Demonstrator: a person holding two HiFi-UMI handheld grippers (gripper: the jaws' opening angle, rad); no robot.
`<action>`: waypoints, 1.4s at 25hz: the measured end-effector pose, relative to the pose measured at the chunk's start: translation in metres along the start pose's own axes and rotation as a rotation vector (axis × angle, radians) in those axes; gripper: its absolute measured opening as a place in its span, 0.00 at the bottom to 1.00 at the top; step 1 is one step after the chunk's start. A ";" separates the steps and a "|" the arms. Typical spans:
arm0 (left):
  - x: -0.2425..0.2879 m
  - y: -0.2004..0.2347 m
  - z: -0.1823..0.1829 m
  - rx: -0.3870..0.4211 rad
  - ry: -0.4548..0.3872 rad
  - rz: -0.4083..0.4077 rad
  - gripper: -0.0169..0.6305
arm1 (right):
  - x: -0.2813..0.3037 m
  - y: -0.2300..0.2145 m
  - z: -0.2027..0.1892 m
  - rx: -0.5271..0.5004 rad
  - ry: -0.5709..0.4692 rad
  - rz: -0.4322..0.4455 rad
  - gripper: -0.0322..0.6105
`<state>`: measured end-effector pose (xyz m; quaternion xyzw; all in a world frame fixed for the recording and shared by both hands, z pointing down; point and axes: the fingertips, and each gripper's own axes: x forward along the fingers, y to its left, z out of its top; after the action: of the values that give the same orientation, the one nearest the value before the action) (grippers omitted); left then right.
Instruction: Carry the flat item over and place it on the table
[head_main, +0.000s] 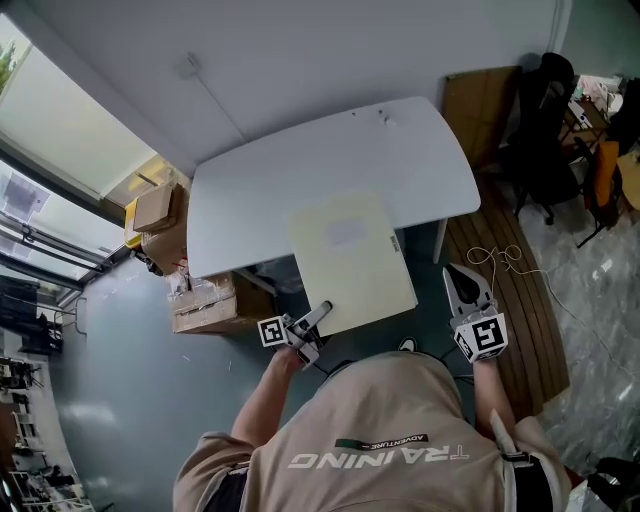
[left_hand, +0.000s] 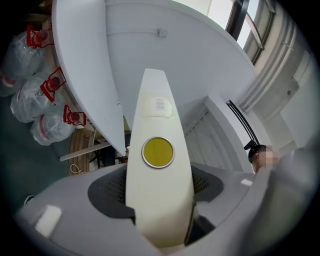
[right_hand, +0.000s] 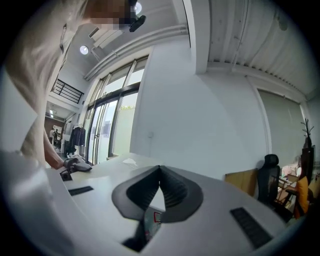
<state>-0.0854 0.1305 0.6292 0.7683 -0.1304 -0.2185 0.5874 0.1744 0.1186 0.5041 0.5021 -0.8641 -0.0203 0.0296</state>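
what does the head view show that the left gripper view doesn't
Only the head view: the right gripper, fingers together with nothing between them, the cardboard boxes and the office chair. Only the left gripper view: water bottles beyond the table, and a yellow disc on the flat item. Both: the flat item clamped in the left gripper, and the white table.

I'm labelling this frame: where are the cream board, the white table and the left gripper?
cream board (head_main: 350, 262): head view, its top face
white table (head_main: 290, 185): head view, bare top
left gripper (head_main: 322, 313): head view, between its fingertips
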 end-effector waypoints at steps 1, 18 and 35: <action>0.004 0.005 -0.001 0.001 -0.002 0.012 0.49 | 0.001 -0.005 -0.005 0.011 0.004 0.011 0.05; 0.039 0.016 0.043 -0.044 -0.001 -0.024 0.49 | 0.088 -0.058 -0.016 0.159 -0.008 0.022 0.05; 0.023 0.081 0.143 -0.058 0.100 0.018 0.49 | 0.203 -0.021 0.007 0.076 0.037 -0.061 0.05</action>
<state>-0.1306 -0.0236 0.6723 0.7596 -0.1014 -0.1781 0.6173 0.0922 -0.0681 0.5023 0.5293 -0.8478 0.0211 0.0259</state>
